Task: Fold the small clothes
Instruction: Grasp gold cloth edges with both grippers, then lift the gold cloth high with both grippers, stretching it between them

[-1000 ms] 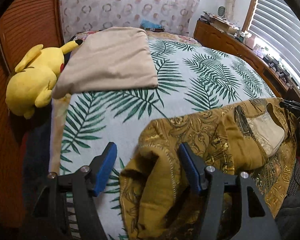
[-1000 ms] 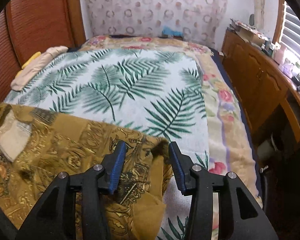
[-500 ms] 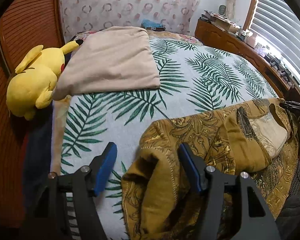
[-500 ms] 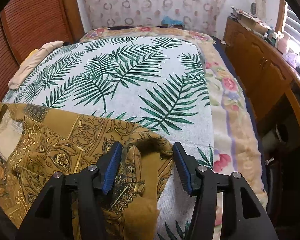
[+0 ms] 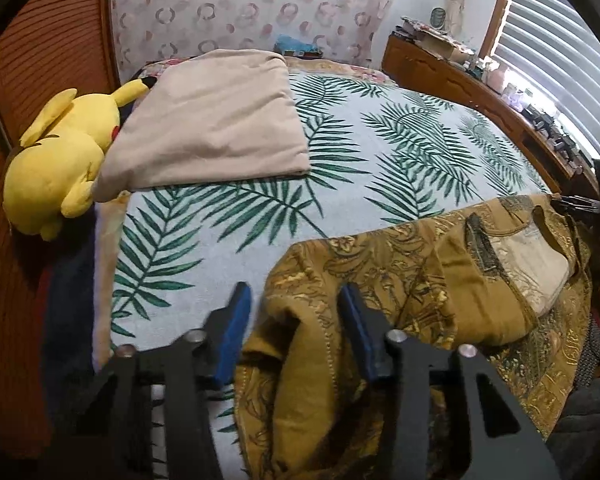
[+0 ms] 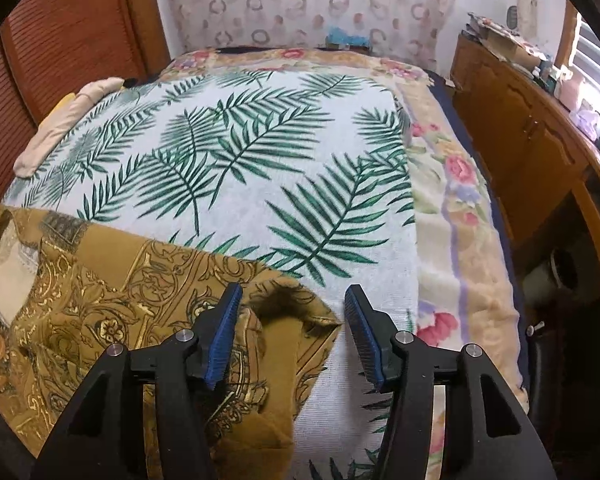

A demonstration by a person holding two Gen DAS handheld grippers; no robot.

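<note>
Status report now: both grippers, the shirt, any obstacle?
Left gripper closing, mustard patterned shirt sleeve between its jaws. Right gripper open around the other sleeve. Nothing blocking; beige pillow lies far off.

Daylight through blinds (image 5: 560,52), fisheye-warped dark corners, left gripper (image 5: 296,320) blurred

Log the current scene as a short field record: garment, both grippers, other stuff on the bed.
garment: mustard patterned top, spread across the near edge of the bed, not yet folded
left gripper: fingers closing around a raised fold of the top's edge; firm grip not confirmed
right gripper: open, straddling the top's other corner, pads not pressing
bedcover: palm-leaf print
also on bed: beige folded cloth, yellow plush toy beside it
</note>
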